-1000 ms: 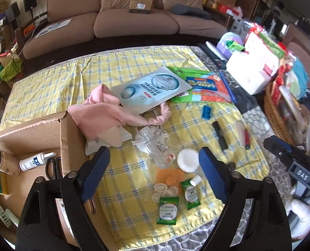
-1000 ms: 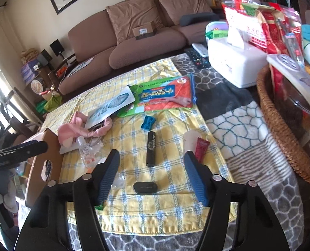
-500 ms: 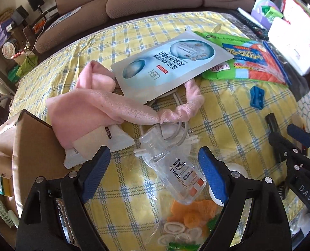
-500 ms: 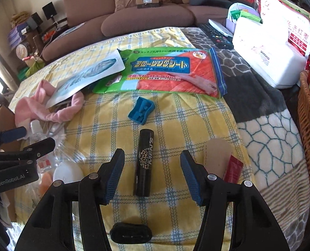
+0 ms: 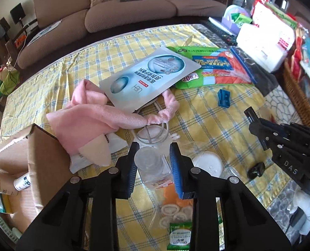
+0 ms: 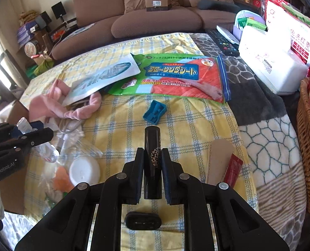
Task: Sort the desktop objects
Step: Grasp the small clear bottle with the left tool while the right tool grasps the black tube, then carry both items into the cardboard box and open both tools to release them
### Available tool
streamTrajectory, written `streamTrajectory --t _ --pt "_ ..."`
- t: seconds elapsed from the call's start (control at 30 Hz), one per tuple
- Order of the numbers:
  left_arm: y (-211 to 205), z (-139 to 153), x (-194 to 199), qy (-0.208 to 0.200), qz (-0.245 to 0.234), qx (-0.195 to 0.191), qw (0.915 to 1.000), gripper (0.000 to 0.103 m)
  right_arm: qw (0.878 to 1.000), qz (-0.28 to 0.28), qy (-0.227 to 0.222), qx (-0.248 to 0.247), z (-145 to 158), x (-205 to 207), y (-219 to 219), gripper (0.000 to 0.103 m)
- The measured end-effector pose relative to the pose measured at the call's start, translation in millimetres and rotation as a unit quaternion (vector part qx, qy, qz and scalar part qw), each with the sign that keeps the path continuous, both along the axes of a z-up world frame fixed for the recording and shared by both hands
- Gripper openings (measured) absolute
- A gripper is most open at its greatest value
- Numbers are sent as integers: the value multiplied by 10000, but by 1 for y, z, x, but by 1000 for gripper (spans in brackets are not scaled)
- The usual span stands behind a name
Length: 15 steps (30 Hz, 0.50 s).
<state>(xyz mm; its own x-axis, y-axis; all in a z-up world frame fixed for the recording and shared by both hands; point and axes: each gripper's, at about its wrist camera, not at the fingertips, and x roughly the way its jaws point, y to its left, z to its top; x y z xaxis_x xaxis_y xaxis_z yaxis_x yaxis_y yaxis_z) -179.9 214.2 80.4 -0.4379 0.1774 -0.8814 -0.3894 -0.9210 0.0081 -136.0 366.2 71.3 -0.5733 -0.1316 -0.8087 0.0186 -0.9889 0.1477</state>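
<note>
My left gripper (image 5: 153, 156) is shut on a clear plastic bottle (image 5: 150, 165) with an orange label, over the yellow checked tablecloth (image 5: 196, 125). It also shows in the right wrist view (image 6: 32, 132). My right gripper (image 6: 152, 159) is shut on a black tube with a leopard print (image 6: 152, 156), lying on the cloth. In the left wrist view the right gripper (image 5: 257, 125) sits at the right with the tube's tip showing. An open cardboard box (image 5: 29, 163) holding a white bottle (image 5: 22, 181) stands to the left.
On the cloth lie a pink cloth (image 5: 92, 117), a face-mask pack (image 5: 148, 77), a green-orange sheet pack (image 6: 186, 77), a blue sharpener (image 6: 155, 113), a white lid (image 6: 83, 170), a black oval case (image 6: 143, 220) and snack packets (image 5: 180, 232). A wicker basket (image 6: 309, 136) and a tissue box (image 6: 274, 69) stand right.
Both grippers have moved down and closed. The left has shut on the clear bottle, the right on the black tube.
</note>
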Motion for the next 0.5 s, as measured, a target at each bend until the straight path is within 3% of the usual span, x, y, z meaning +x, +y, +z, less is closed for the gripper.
streamTrajectory --t 0.27,0.5 --pt "-56 66 29 203 -83 455 9987 26 9989 250 348 -180 69 38 -32 15" --pt "-153 110 58 315 102 671 9972 26 9931 938 609 -363 127 65 -115 15"
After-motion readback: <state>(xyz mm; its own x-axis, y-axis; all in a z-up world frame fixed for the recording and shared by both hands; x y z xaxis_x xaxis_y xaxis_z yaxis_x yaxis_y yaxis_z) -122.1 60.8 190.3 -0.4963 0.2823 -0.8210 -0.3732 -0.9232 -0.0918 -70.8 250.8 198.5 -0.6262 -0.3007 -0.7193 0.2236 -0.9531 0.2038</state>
